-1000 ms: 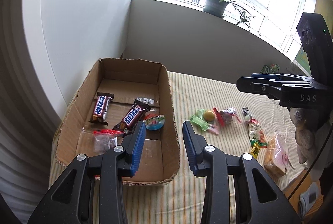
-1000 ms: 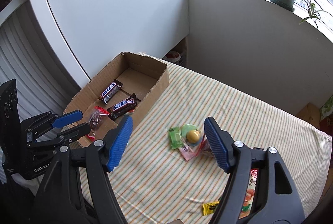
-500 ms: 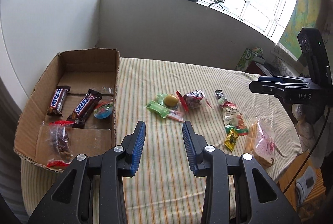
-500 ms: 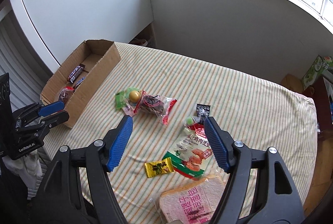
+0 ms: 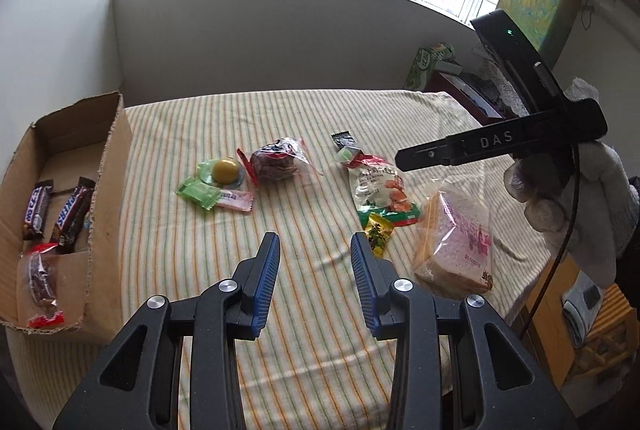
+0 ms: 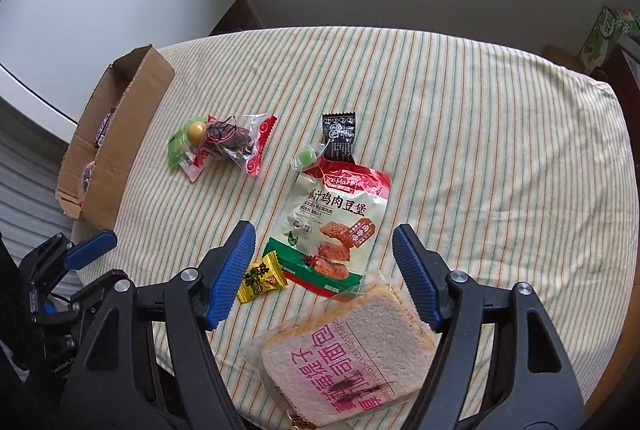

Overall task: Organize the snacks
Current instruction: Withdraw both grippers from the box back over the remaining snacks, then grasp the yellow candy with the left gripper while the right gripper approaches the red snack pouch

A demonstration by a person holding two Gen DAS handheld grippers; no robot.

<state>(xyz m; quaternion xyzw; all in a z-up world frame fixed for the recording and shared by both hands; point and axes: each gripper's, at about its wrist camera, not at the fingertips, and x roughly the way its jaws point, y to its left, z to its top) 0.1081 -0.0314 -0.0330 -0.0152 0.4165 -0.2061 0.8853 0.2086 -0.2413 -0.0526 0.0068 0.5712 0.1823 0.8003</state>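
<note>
Sensibly, the right gripper (image 6: 324, 266), spread wide and empty, is hovering over the clear-bagged sliced toast (image 6: 352, 354) at the striped bench's (image 6: 480, 118) near edge, and should be straddling its flat sides before lifting toward the brown cardboard box (image 6: 116, 134), while the left gripper (image 5: 314, 270) is hanging partly parted and empty.

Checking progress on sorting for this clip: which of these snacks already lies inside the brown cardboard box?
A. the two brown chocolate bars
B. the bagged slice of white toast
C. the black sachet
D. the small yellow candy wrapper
A: the two brown chocolate bars lie side by side on the floor of the brown cardboard box, while the other three are out on the striped cloth.
</note>
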